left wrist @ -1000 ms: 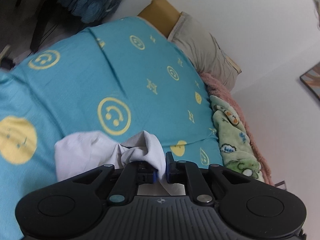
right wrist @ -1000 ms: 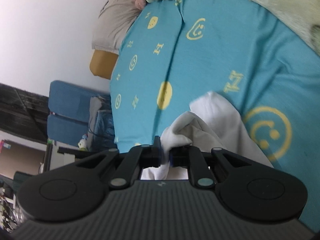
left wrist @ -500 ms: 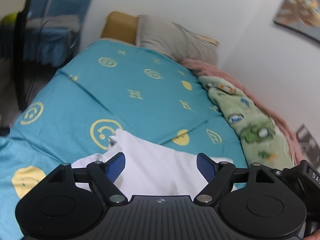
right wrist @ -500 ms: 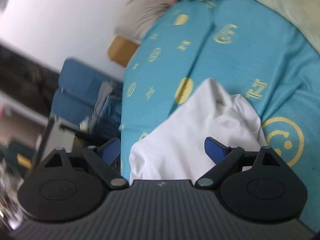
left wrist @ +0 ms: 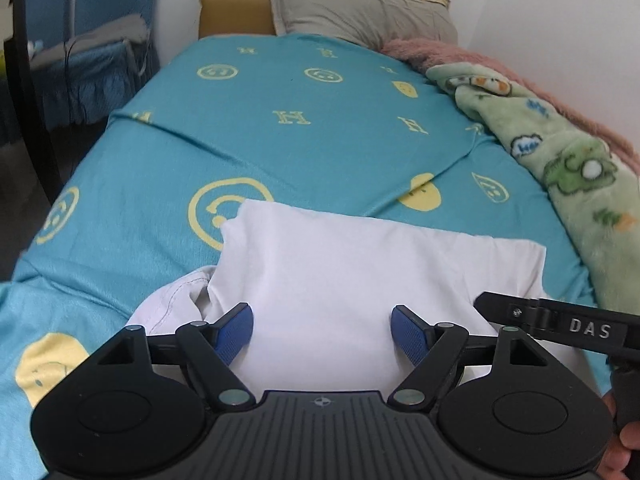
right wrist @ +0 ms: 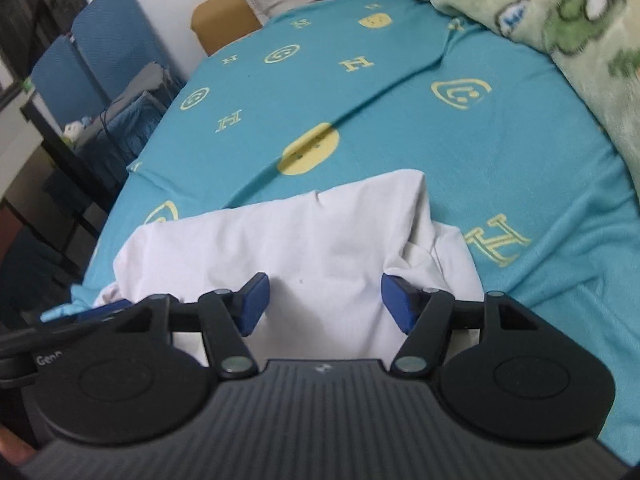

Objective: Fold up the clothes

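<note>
Now both tools stand with jaws apart and nothing between the pads: the left gripper (left wrist: pixel 322 330) gapes wide over the near part of the white cotton garment (left wrist: pixel 360 280), having sprung open and then held about there, while the right gripper (right wrist: pixel 325 300) has opened fully and just been closing a little, its jaws half narrowed, with only cloth lying below them. That garment lies folded into a rough rectangle on the turquoise bedsheet printed with yellow smiley faces (left wrist: pixel 280 152), near the foot of the bed, with a loose sleeve or hem bunched out at its near left corner (left wrist: pixel 176 300).

To do this step well, I judge each gripper should come down on a near corner, pinch both layers together, and carry the edge far across evenly (the bunched left bit wants tucking first, or the fold will be lumpy).

Counting: two grippers, one white garment, one sheet, one grey pillow (left wrist: pixel 360 8) at the far end, one green cartoon-print fleece blanket (left wrist: pixel 560 152) along the right, over one pink fluffy blanket (left wrist: pixel 440 50).
</note>
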Tool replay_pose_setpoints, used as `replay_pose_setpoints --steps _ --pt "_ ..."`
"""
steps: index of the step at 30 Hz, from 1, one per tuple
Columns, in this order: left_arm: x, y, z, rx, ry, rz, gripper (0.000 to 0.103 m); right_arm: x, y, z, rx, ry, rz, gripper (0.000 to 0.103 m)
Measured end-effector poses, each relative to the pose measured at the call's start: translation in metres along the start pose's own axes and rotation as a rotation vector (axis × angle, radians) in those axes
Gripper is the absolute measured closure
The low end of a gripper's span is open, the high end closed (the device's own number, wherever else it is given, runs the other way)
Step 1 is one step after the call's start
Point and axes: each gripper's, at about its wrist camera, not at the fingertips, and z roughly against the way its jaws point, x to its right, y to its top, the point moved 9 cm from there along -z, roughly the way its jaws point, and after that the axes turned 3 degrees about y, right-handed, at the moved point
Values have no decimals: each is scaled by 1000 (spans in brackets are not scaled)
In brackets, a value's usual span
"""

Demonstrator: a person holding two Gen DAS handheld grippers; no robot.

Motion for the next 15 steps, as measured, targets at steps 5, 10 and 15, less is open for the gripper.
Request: replay_pose_setpoints --steps 5,10,15 --pt "3 -8 20 10 10 -30 25 -4 -7 17 -8 -16 -33 39" --pt "9 -26 60 12 -20 -39 23 -12 -28 47 -27 -42 2 39" --pt "13 -43 79 -7 5 -62 22 -20 -41 76 -30 -50 30 39"
